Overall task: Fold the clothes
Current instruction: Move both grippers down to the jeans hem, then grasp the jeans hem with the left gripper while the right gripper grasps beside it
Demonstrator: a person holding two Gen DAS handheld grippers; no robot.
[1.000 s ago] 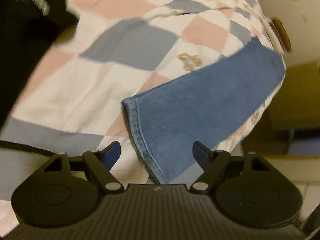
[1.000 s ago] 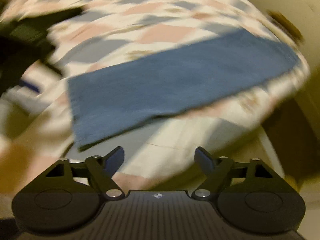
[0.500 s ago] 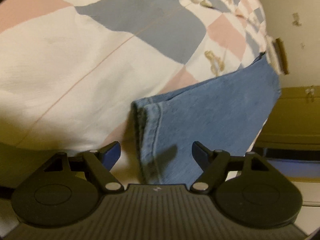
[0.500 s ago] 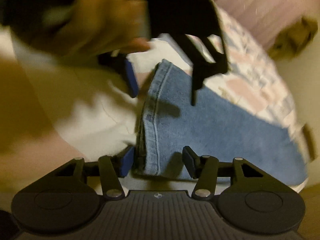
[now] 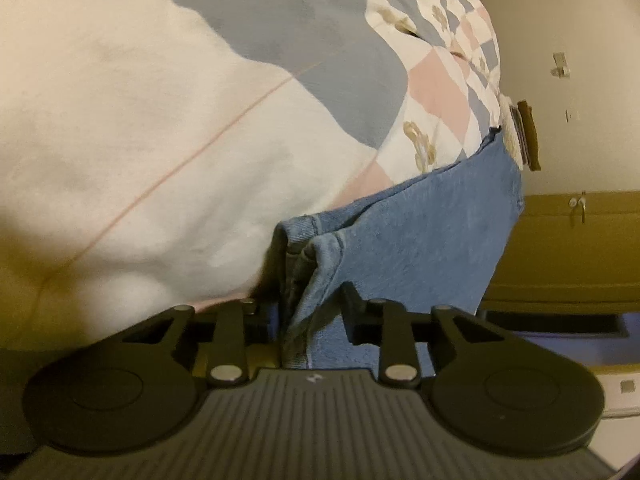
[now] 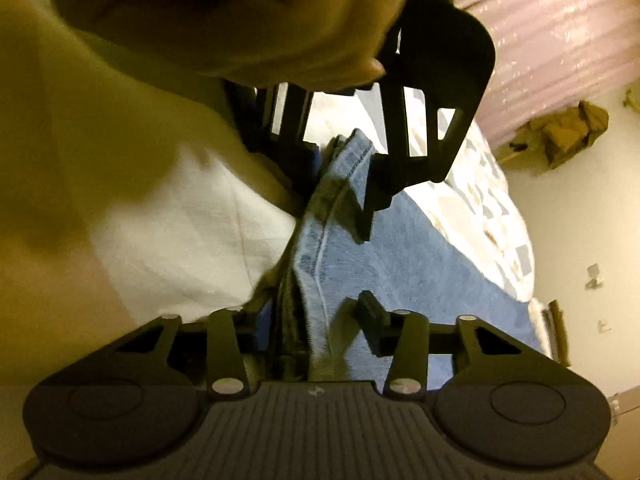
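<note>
Left tool point(image 5: 308, 312): fingers now clamped on the hem end of the folded jeans point(image 5: 420, 232); half a second ago they stood apart, just short of the cloth. Denim layers bunched between the pads, hem raised a little.

Right tool point(image 6: 316, 328): likewise clamped on the same hem, nearer along its edge; a moment ago its fingers were still straddling the denim without pinching. From the right wrist view the left tool point(image 6: 340, 184) shows farther along the hem, with the person's hand point(image 6: 224, 24) above it.

Meaning for the task, as judged: both corners of the leg end appear secured, so the grasp step is done and the pair is ready to carry the hem toward the far waist end for the next fold. Risk: an inner layer slipping out of either pinch.

Jeans: lying lengthwise near the right edge of the bed, hem near, waist far.

Bed point(image 5: 160, 120): quilt in a pink, grey and white check with small tan motifs.

Room: pale wall point(image 5: 580, 20) at right, a dark olive cabinet point(image 5: 568, 248) below it, pinkish curtain point(image 6: 560, 32) at far right.
</note>
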